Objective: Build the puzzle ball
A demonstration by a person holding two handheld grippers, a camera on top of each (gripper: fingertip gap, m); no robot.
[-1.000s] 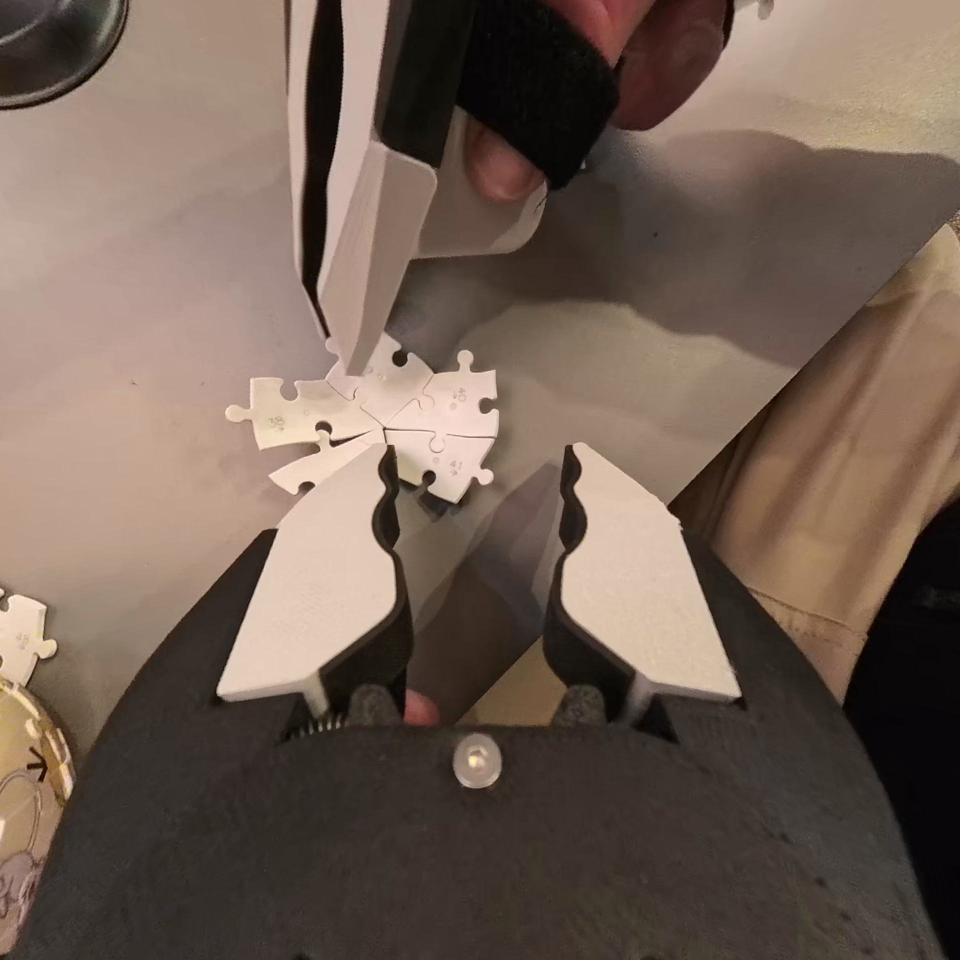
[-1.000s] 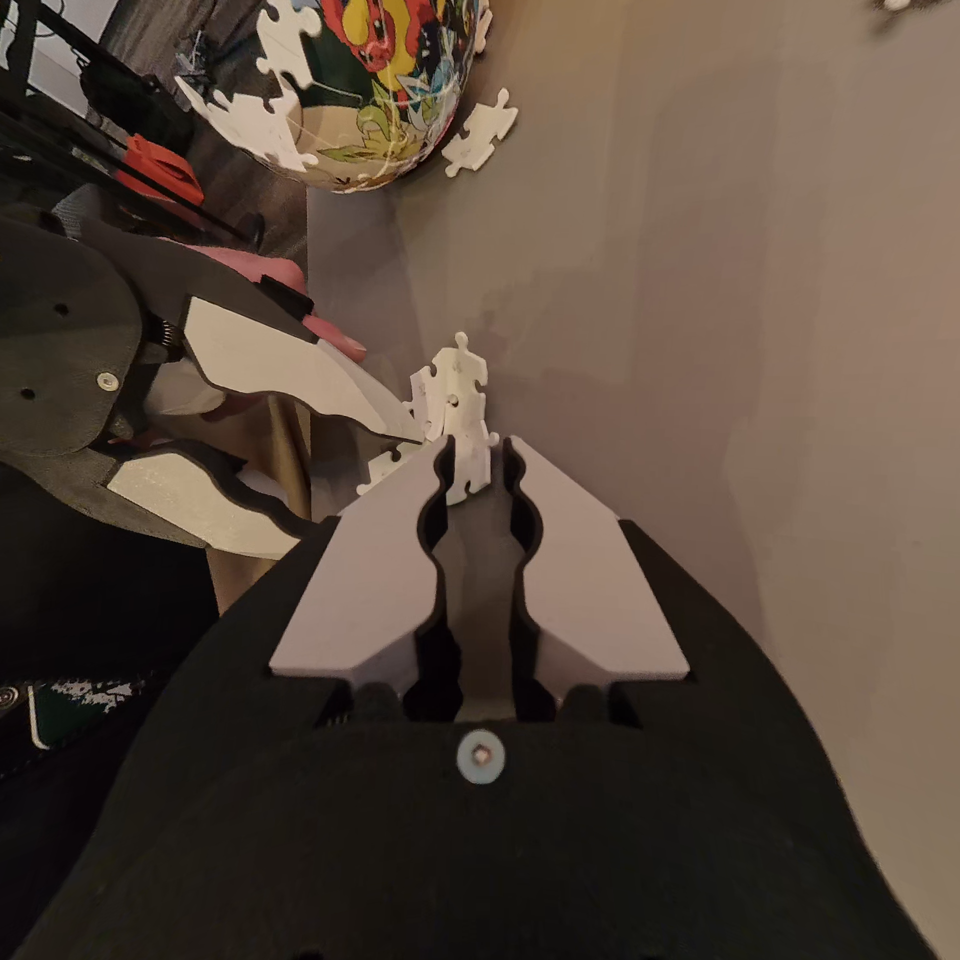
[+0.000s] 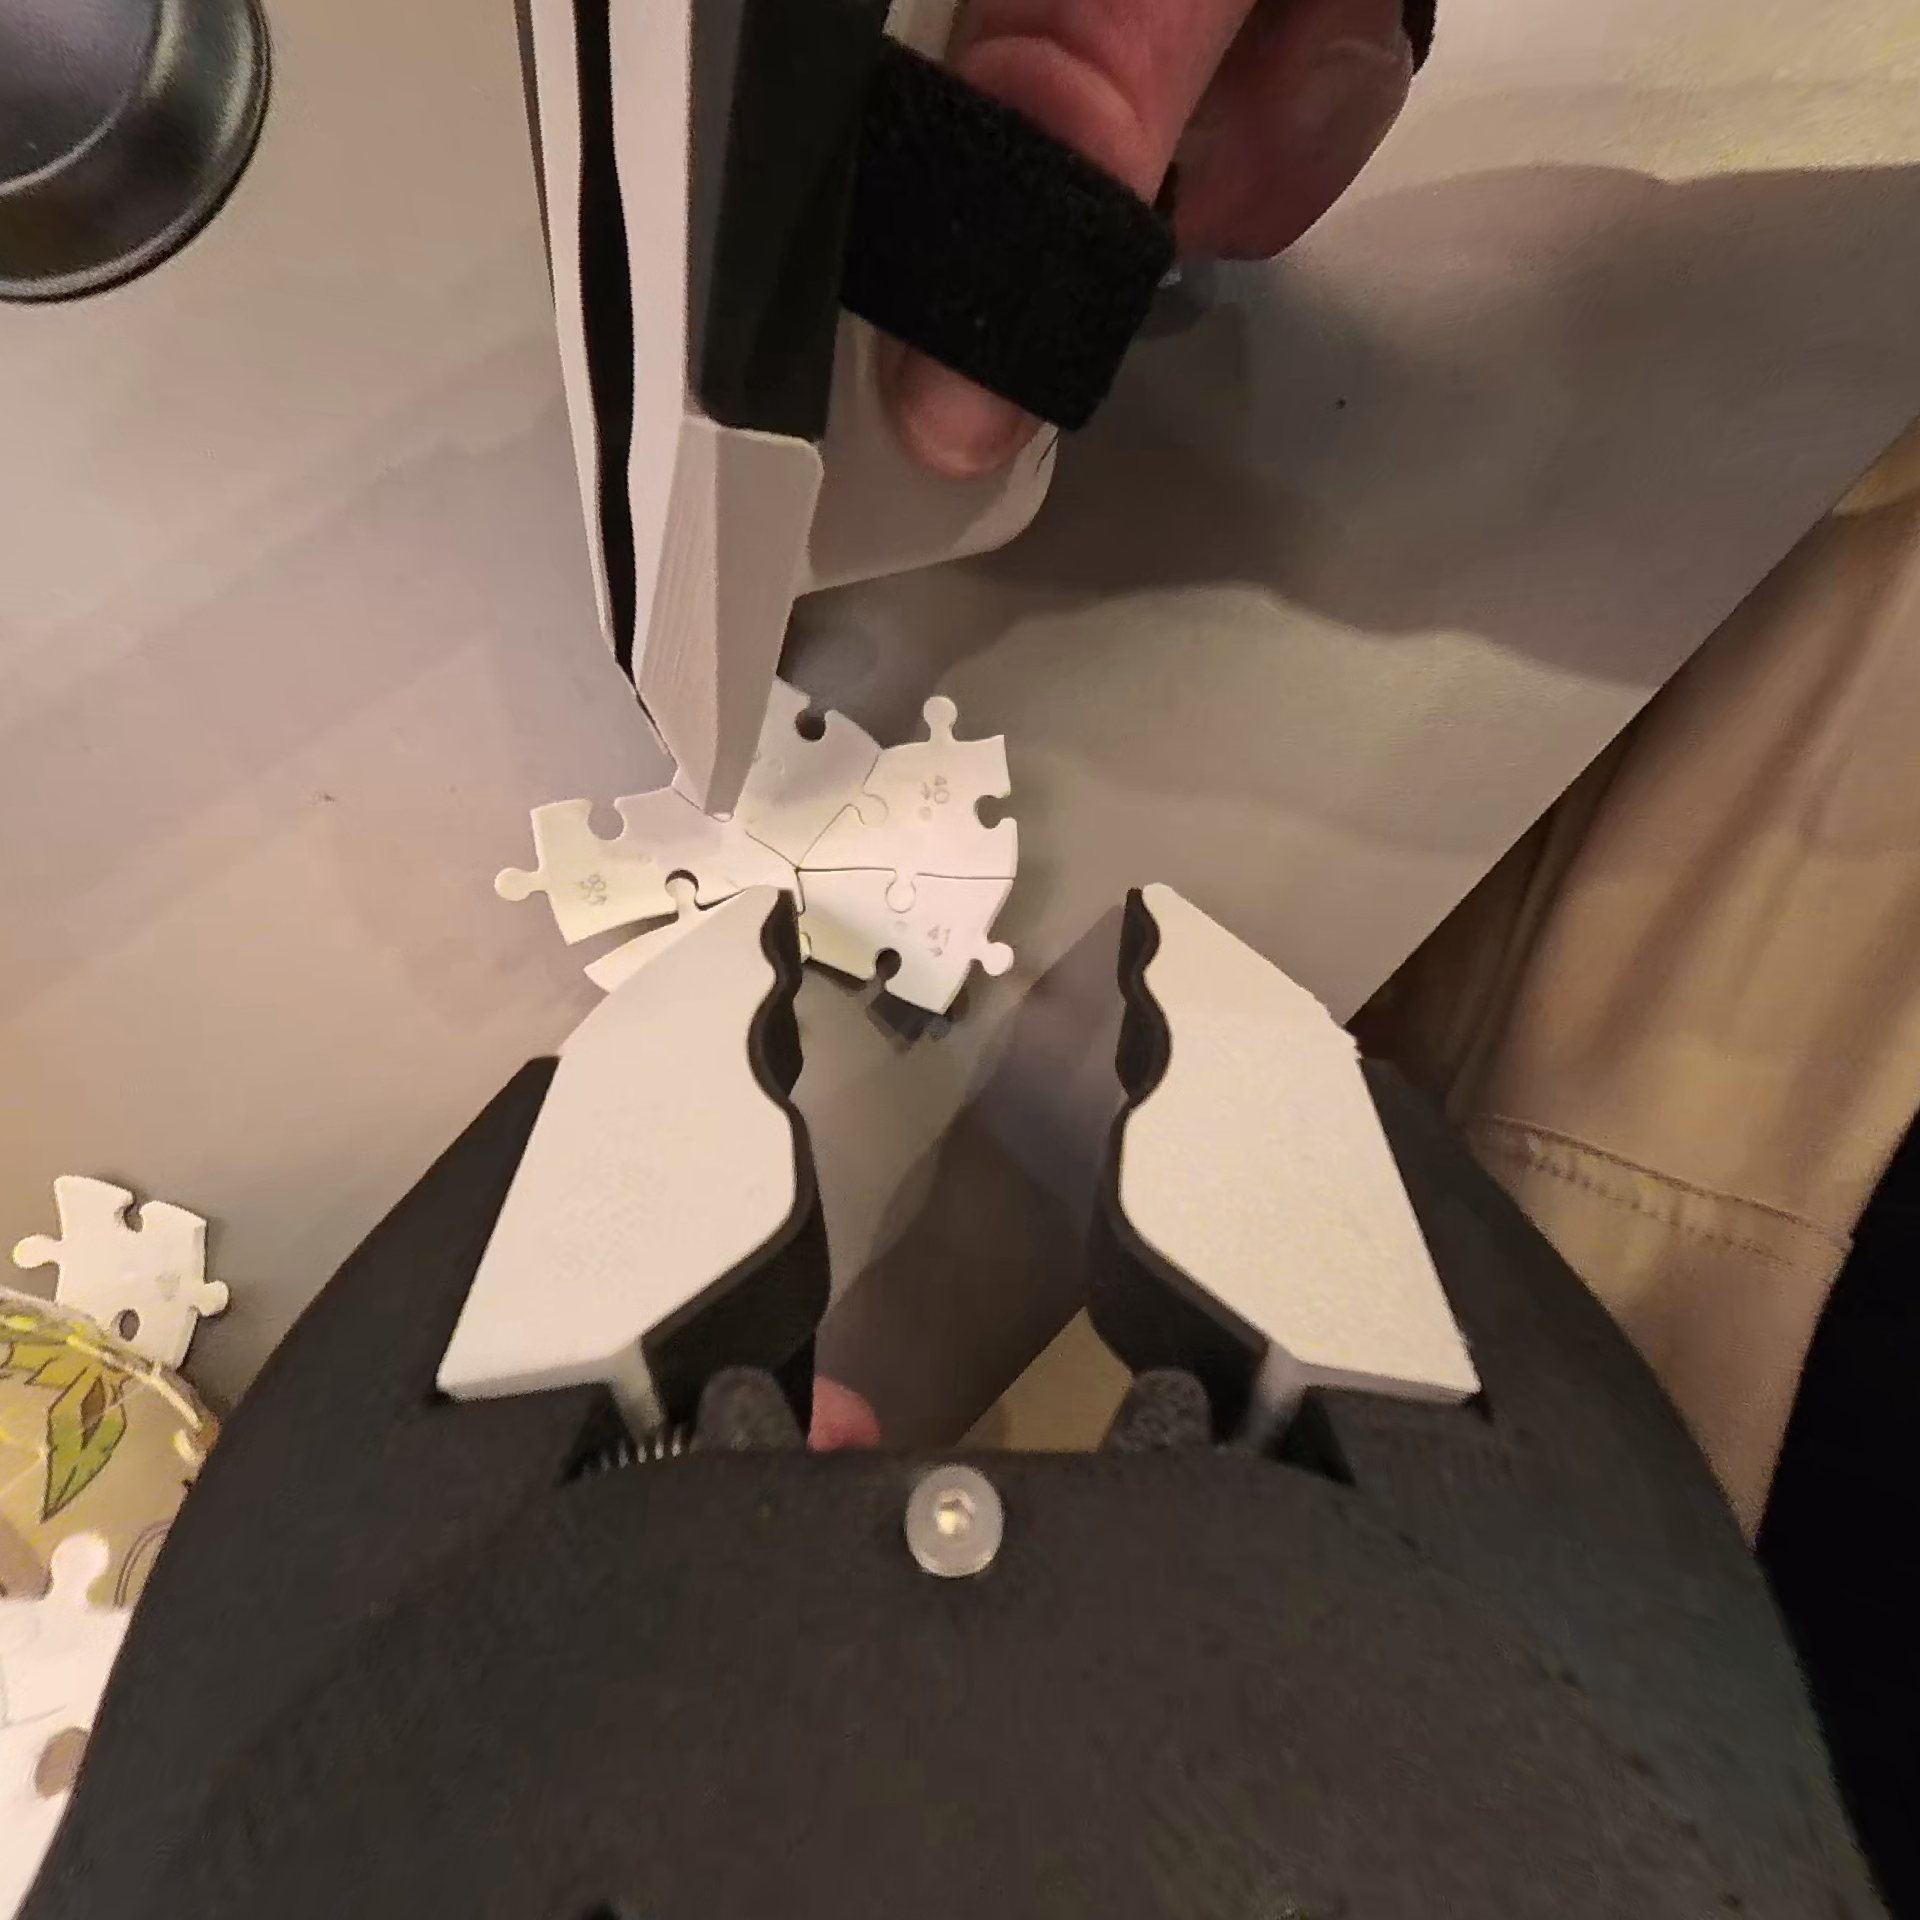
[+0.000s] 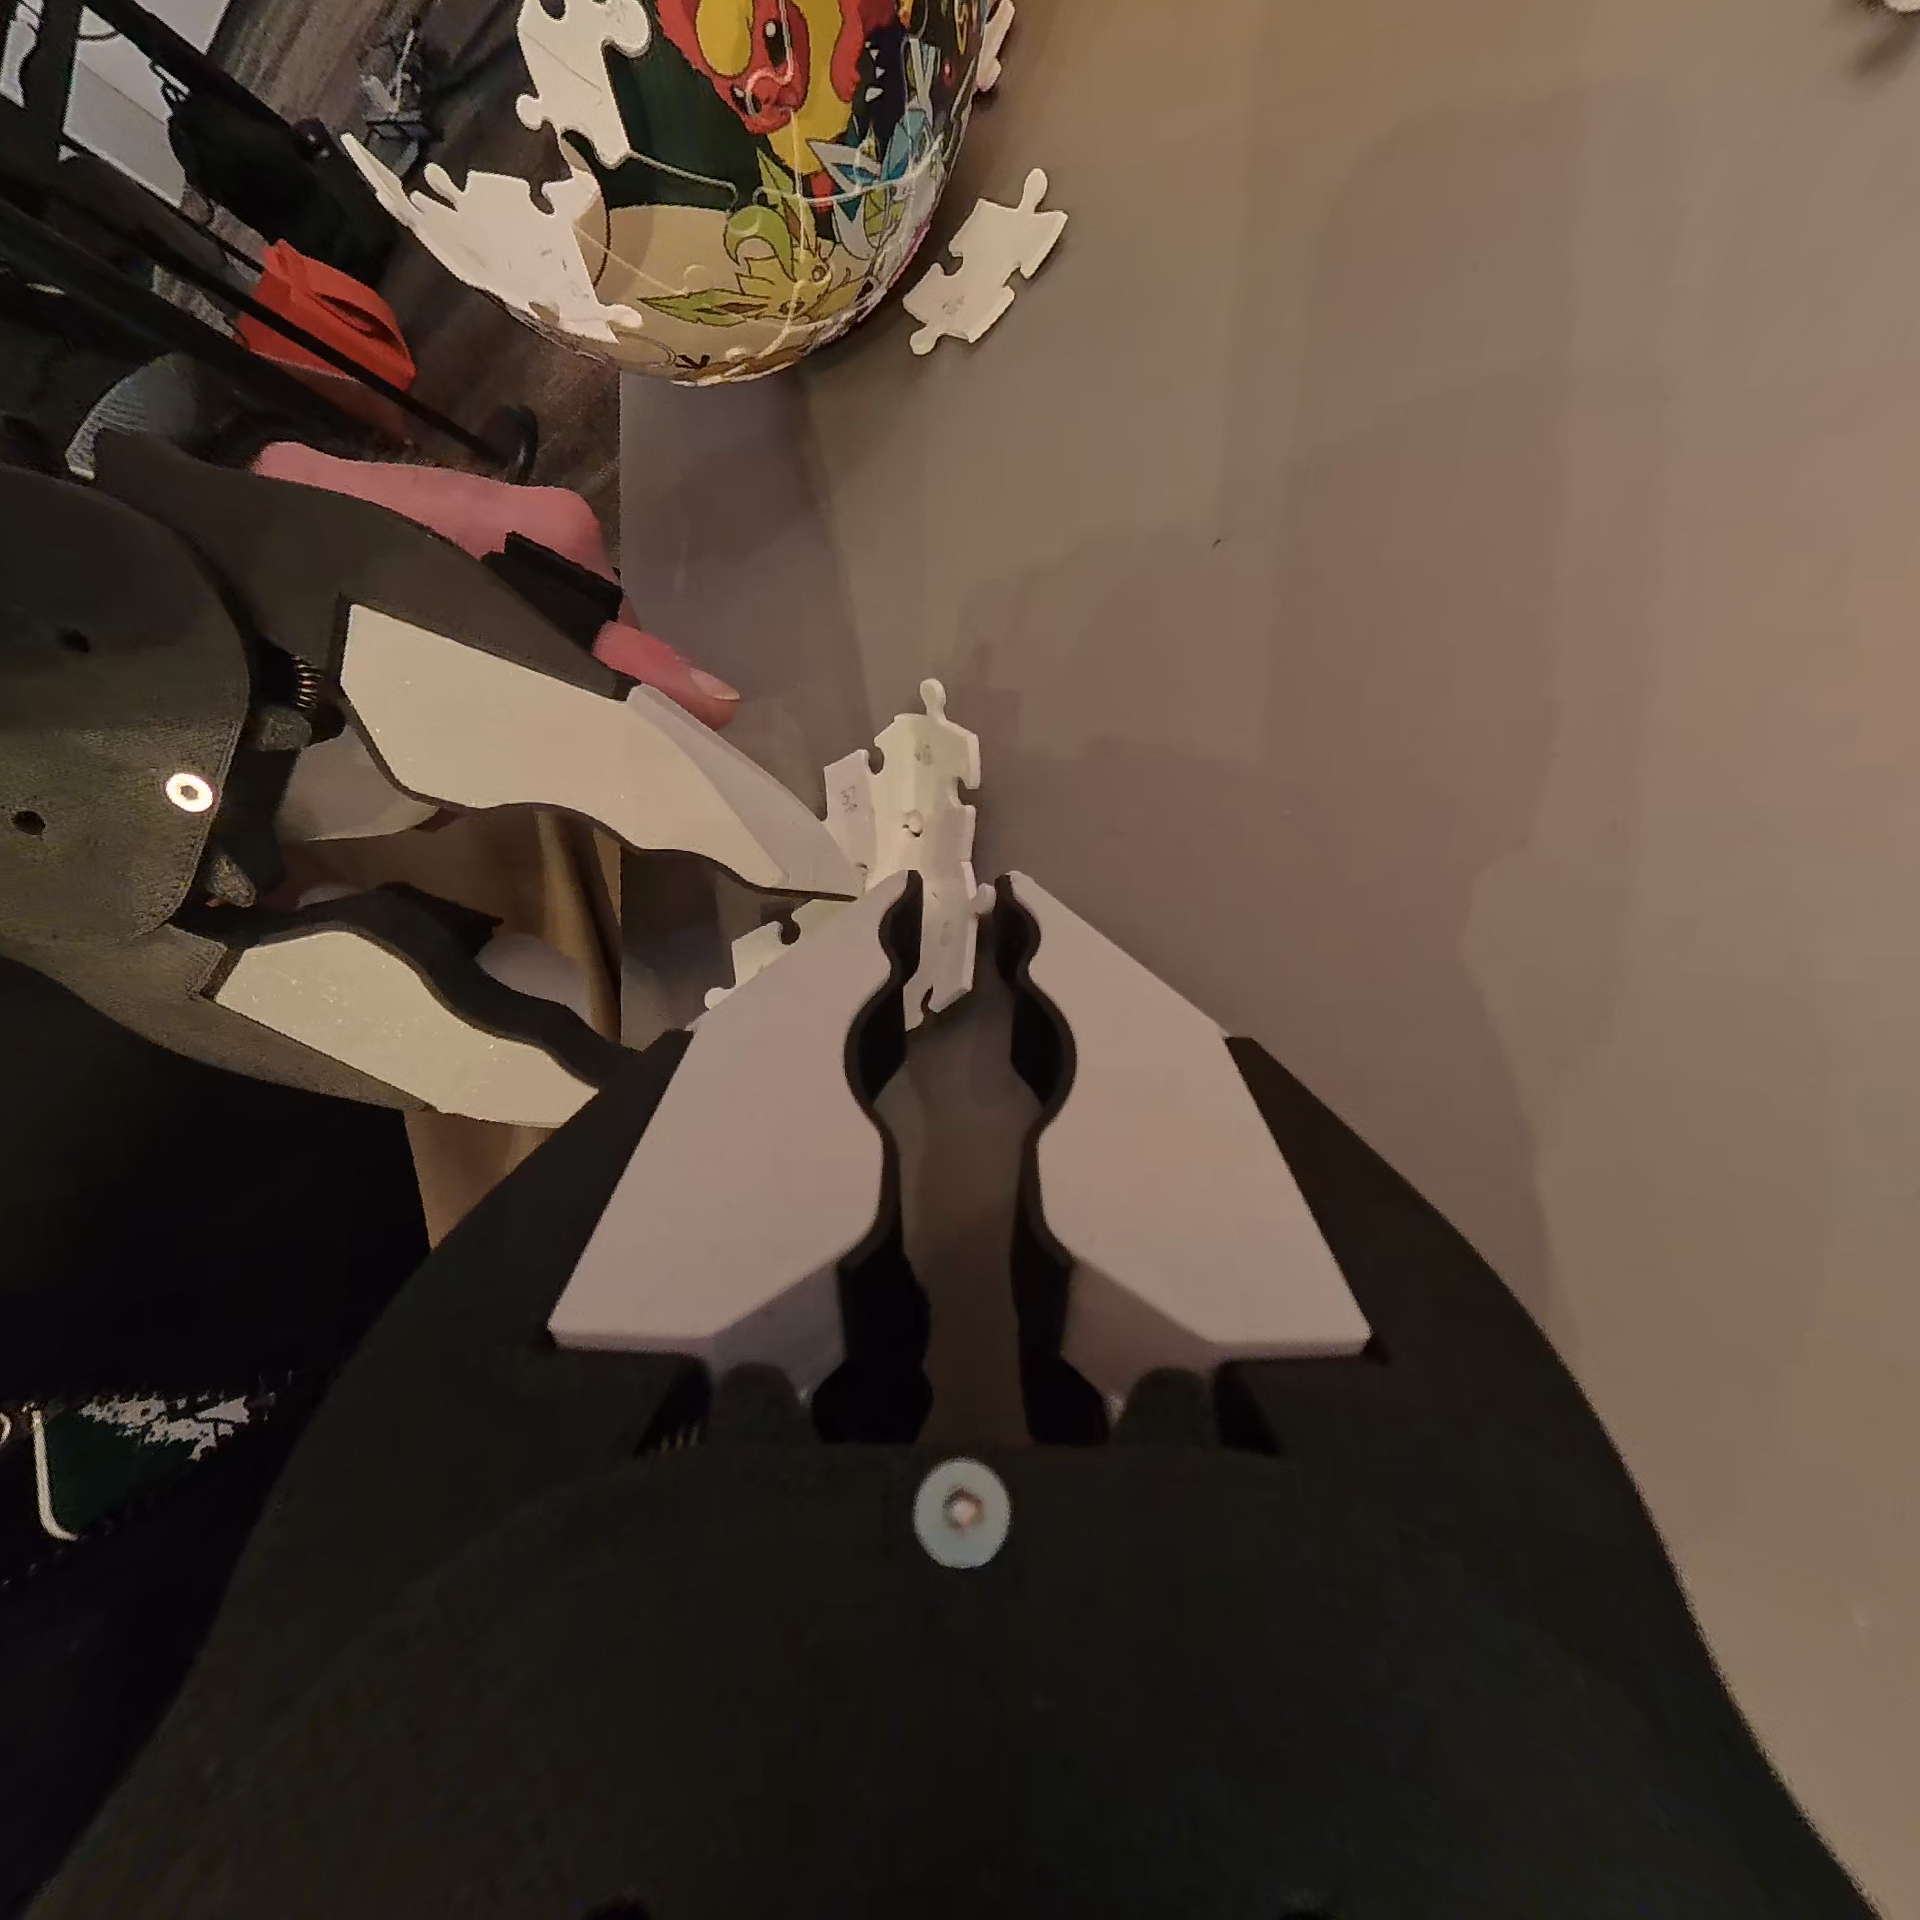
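Note:
A cluster of several joined white puzzle pieces [image 3: 914, 831] sits at the table's near edge, blank side up and slightly domed; it also shows in the right wrist view [image 4: 930, 790]. My right gripper [image 4: 953, 883] comes down on its far-left part [image 3: 707, 800], jaws almost closed with a piece's edge between the tips. My left gripper [image 3: 958, 904] is open, its left fingertip [image 3: 769, 914] touching the cluster's near-left piece; it also shows in the right wrist view [image 4: 717, 987]. The partly built colourful puzzle ball [image 4: 790, 208] stands further along the table edge [image 3: 73, 1434].
A loose white piece [image 4: 982, 270] lies by the ball [image 3: 125, 1268]. The grey table [image 4: 1455, 727] ends close by, with beige trousers [image 3: 1662, 1039] past its edge. A dark round object [image 3: 104, 135] is at the far left. A red-and-black tool [image 4: 322, 312] lies off the table.
My right gripper's jaws have narrowed on the cluster's piece. The left gripper has shifted slightly, so the ball and loose piece show more. The cluster has barely moved.

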